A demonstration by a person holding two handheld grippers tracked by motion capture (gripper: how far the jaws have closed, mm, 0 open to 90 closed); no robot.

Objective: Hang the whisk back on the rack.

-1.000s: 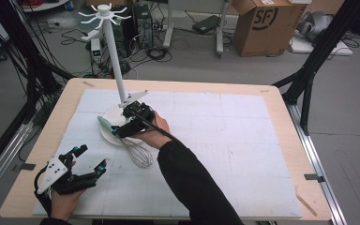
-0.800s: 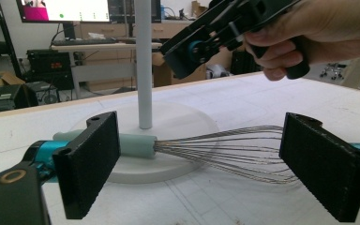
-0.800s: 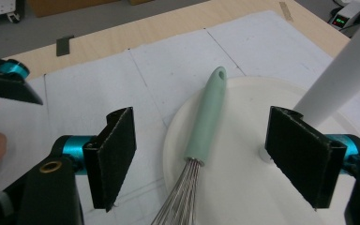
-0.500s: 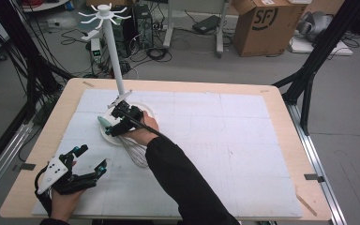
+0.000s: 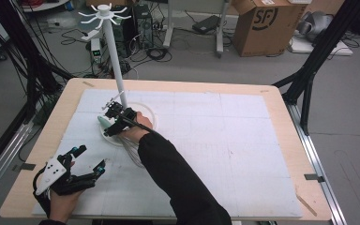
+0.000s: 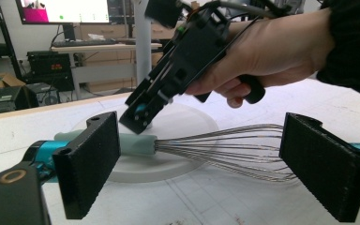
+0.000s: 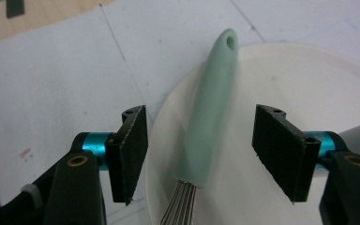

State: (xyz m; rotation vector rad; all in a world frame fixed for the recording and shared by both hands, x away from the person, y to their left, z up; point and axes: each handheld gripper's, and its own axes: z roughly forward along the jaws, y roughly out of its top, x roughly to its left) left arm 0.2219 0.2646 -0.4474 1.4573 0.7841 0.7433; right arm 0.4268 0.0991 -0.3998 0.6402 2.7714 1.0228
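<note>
A whisk with a pale green handle (image 7: pixel 211 103) lies across the round white base (image 7: pixel 272 79) of a stand, its wire loops (image 6: pixel 225 145) reaching off the base onto the mat. My right gripper (image 7: pixel 199 154) hangs just over the handle with one jaw on each side. Its jaws have just been closing, and a gap remains between each pad and the handle, so it is open. From above, the right gripper (image 5: pixel 110 123) sits at the base's left side. My left gripper (image 5: pixel 90 158) rests open and empty at the front left; in its own view the left gripper (image 6: pixel 199 164) faces the whisk.
The stand's white pole (image 5: pixel 115 61) rises from the base (image 5: pixel 145 115) just behind the right gripper, with hook arms at its top. A white mat (image 5: pixel 225 140) covers most of the wooden table. A cardboard box (image 5: pixel 262 23) stands on the floor beyond.
My right gripper has moved left and down over the stand's base, arriving above the whisk handle with narrower jaws. The left gripper has stayed where it was.
</note>
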